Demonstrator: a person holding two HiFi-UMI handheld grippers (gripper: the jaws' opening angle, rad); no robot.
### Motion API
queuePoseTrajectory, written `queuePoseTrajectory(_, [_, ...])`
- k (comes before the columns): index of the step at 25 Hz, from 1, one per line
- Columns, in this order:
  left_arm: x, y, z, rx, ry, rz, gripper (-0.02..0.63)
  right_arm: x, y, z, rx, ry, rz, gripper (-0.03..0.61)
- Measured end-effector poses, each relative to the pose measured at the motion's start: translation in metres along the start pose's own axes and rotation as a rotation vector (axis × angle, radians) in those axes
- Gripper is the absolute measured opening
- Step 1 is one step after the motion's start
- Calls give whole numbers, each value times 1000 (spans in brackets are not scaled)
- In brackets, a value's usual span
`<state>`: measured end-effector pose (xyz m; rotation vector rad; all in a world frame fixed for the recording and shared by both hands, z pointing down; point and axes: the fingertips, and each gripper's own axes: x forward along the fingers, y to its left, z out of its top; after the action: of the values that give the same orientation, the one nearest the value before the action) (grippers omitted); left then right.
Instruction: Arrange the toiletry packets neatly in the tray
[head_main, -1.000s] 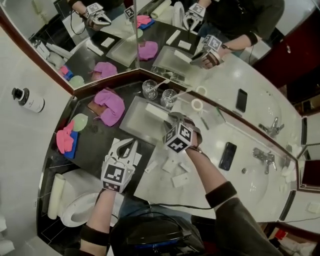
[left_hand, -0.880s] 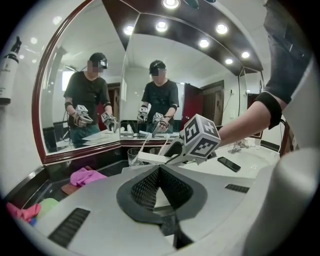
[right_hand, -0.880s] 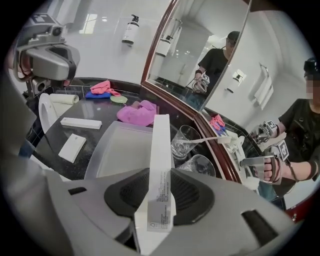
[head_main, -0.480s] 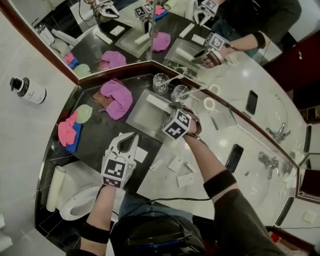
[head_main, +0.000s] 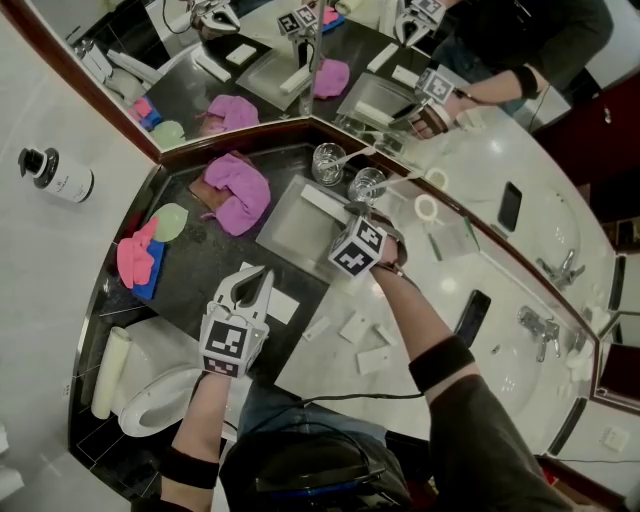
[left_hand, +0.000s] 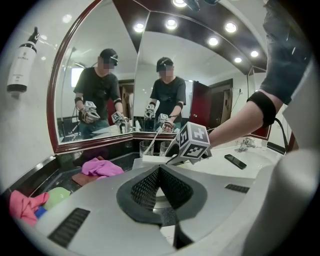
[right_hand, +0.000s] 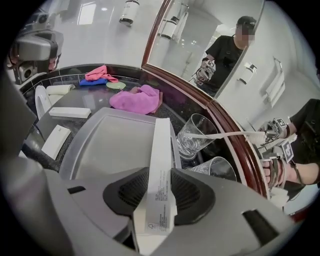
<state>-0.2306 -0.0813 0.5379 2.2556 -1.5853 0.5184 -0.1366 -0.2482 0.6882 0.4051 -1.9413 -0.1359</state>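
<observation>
The clear tray sits on the dark counter. My right gripper hangs over the tray's edge by the glasses, shut on a long white packet. The packet's far end reaches along that side of the tray. The jaws have just been opening, and the packet still stands between the pads. My left gripper is shut and empty, low over the dark counter near a flat white packet. Three more packets lie on the white counter.
Two drinking glasses, one holding a toothbrush, stand just behind the tray by the mirror. A pink cloth lies to the tray's left. Two phones rest by the sink. A toilet is below the counter edge.
My right gripper has come down with the long packet to the tray's glass-side edge. The left gripper has drifted slightly and stays shut.
</observation>
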Motion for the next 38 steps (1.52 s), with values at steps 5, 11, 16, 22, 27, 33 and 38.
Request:
queuePoseTrajectory(5, [2, -2, 1, 2, -1, -2, 2, 0, -4, -3, -3, -14, -23, 195])
queuePoseTrajectory(11, [0, -6, 0, 3, 1, -4, 2, -7, -1, -1, 7, -45, -27, 191])
queuePoseTrajectory(16, [-5, -10, 2, 5, -5, -2, 2, -18, 0, 6, 22, -79, -26, 190])
queuePoseTrajectory(22, [-19, -17, 14, 15, -24, -2, 2, -60, -3, 21, 71, -157, -61, 186])
queuePoseTrajectory(27, [-38, -27, 28, 17, -53, -2, 2, -124, 3, 26, 151, -260, -70, 104])
queuePoseTrajectory(33, [-58, -38, 39, 16, -86, 5, 2, -215, 9, 10, 298, -386, -99, 18])
queuePoseTrajectory(38, [-69, -56, 44, 48, -96, -21, 0, -270, 13, -25, 503, -497, -107, 17])
